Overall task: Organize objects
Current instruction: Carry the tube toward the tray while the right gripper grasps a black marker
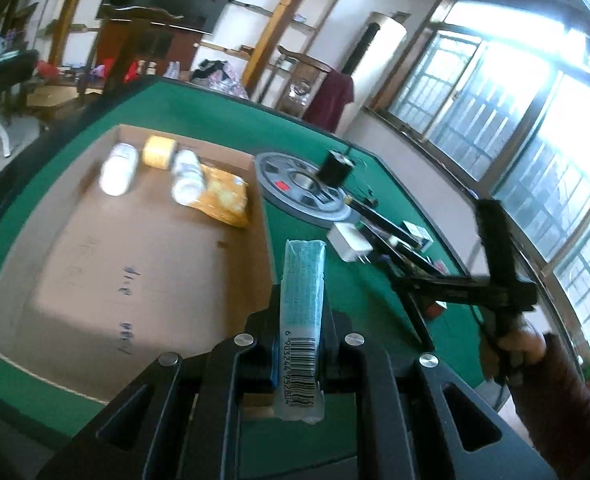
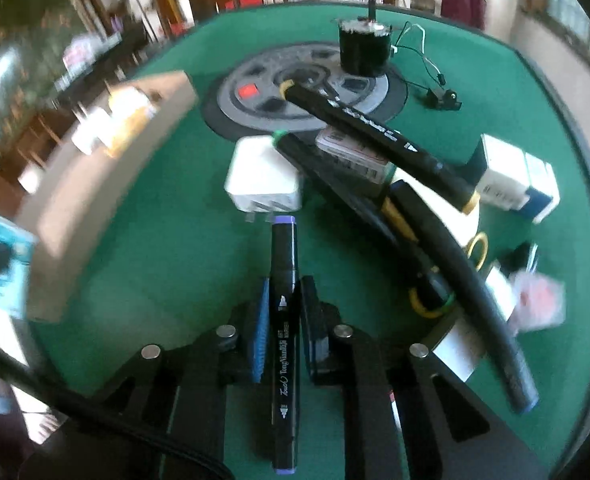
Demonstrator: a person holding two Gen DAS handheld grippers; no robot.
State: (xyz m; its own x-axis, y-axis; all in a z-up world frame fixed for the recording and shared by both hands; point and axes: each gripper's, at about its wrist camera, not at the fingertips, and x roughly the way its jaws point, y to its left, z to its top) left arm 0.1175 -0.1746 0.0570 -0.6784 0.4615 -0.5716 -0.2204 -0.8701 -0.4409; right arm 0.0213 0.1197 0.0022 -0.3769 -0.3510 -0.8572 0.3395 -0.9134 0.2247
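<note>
Green felt bench (image 1: 199, 112) in a lived-in room: big windows on one side, shelves and dark wood furniture behind. A shallow cardboard box (image 1: 143, 264) sits on the felt near one bench edge; along its far wall lie two white bottles, a yellow tape roll (image 1: 158, 151) and a yellow snack pack (image 1: 225, 196).

Left tool (image 1: 299, 344) is clamped on a slim teal-and-white packet (image 1: 303, 304) with a barcode, held over the box's near corner. Thin, light, soft film; it would likely flex, so the grip low on the body looks sensible.

Right tool (image 2: 283, 320) is closed on a black marker (image 2: 284, 328) with purple end caps, gripped mid-barrel, over open felt near the middle of the bench. Rigid, light, smooth round barrel; it could roll or pivot in the pads, so mid-length is the balanced spot.

Loose clutter beyond it: white charger (image 2: 263, 176), more black markers (image 2: 379, 132), small white cartons, a black motor (image 2: 363, 50) on the grey centre disc (image 2: 255, 104).

Judgement: both items are probably headed for the box.
</note>
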